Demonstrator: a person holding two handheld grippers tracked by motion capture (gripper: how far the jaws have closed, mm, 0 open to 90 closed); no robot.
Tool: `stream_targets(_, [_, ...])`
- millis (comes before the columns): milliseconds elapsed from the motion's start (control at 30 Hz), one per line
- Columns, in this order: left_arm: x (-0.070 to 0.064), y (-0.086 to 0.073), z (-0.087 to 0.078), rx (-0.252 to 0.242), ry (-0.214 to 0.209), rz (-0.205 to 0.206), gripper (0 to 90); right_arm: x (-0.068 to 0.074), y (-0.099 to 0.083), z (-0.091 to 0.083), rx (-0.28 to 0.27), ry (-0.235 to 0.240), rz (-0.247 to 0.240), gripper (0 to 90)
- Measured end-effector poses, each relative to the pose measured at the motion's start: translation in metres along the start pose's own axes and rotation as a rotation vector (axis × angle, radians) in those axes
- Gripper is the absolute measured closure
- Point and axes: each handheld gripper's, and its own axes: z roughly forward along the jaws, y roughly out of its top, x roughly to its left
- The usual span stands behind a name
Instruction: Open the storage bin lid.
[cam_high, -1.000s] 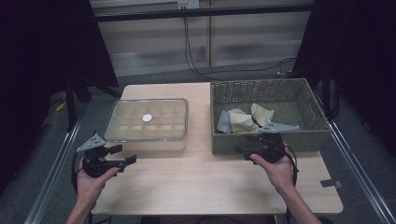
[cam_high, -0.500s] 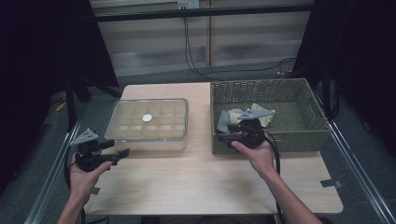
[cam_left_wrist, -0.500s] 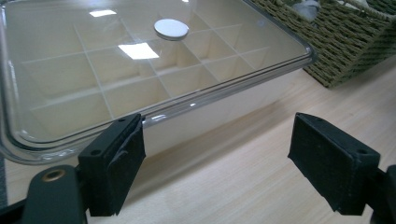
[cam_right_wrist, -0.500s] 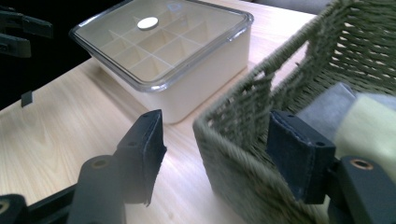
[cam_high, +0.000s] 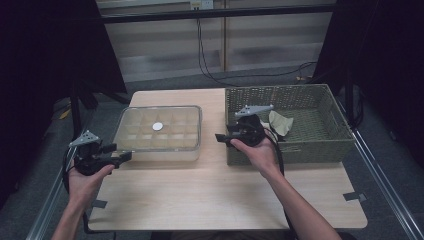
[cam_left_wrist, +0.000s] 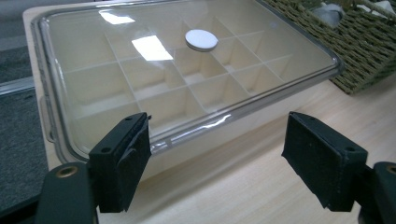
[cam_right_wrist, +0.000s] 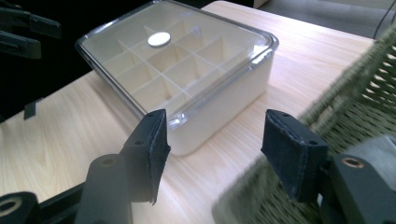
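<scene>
Claw (cam_right_wrist: 212, 149) black, padded, agape before clear-lidded gridded box (cam_right_wrist: 187, 70)

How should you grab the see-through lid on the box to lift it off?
Probably by the lid's overhanging rim, at the corner nearest the left gripper. The lid lies flat, and its edge sticks out past the box wall, so an open gripper coming in level from the side could pinch it. The round white knob looks too flat.
</scene>
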Motion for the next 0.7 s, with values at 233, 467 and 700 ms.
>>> stream_targets(233, [0.013, 0.009, 0.002, 0.009, 0.018, -0.021, 18.8, 0.0, 0.015, 0.02, 0.03, -0.002, 0.012, 37.8])
stream_targets(467, [0.028, 0.019, 0.007, 0.022, 0.006, -0.046, 18.8, -0.003, 0.029, 0.038, 0.058, 0.002, 0.038, 36.3])
stream_targets(700, [0.046, 0.028, 0.013, 0.035, -0.003, -0.087, 20.6, -0.01, 0.043, 0.06, 0.103, -0.001, 0.062, 34.9])
